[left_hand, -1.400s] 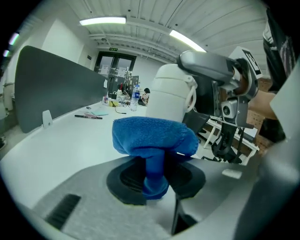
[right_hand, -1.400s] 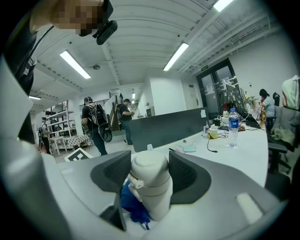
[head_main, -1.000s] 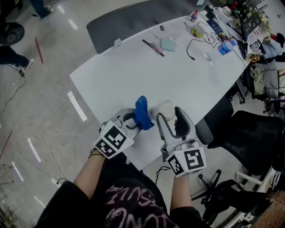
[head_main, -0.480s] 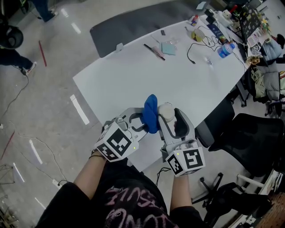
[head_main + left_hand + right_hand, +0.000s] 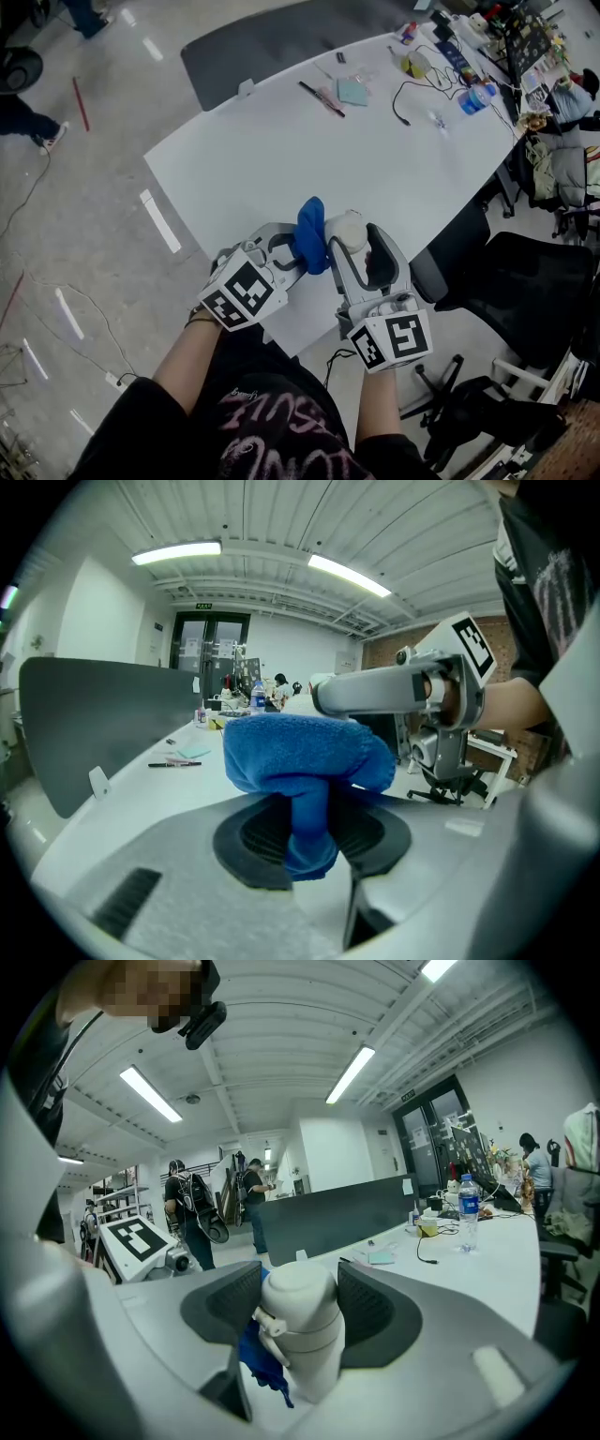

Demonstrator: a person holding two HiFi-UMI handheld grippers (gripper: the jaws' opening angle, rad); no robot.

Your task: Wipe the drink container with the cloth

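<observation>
The drink container point(image 5: 300, 1335) is a white lidded bottle, held upright between the jaws of my right gripper point(image 5: 298, 1309), which is shut on it. From above, the bottle's cap point(image 5: 347, 230) shows just past the right gripper point(image 5: 349, 246). A blue cloth point(image 5: 305, 761) is pinched in my left gripper point(image 5: 309, 832), bunched above the jaws. In the head view the cloth point(image 5: 311, 234) presses against the bottle's left side, held by the left gripper point(image 5: 291, 255). A corner of the cloth point(image 5: 258, 1358) hangs beside the bottle.
The white table point(image 5: 281, 150) lies below both grippers, near its front edge. Pens, a teal note pad point(image 5: 353, 91), a cable point(image 5: 417, 89) and a water bottle point(image 5: 476, 97) sit at the far end. A black chair point(image 5: 534, 291) stands to the right. People stand in the background.
The left gripper carried the blue cloth right and up from beside the bottle until it met the bottle's left side. The right gripper kept the bottle nearly still.
</observation>
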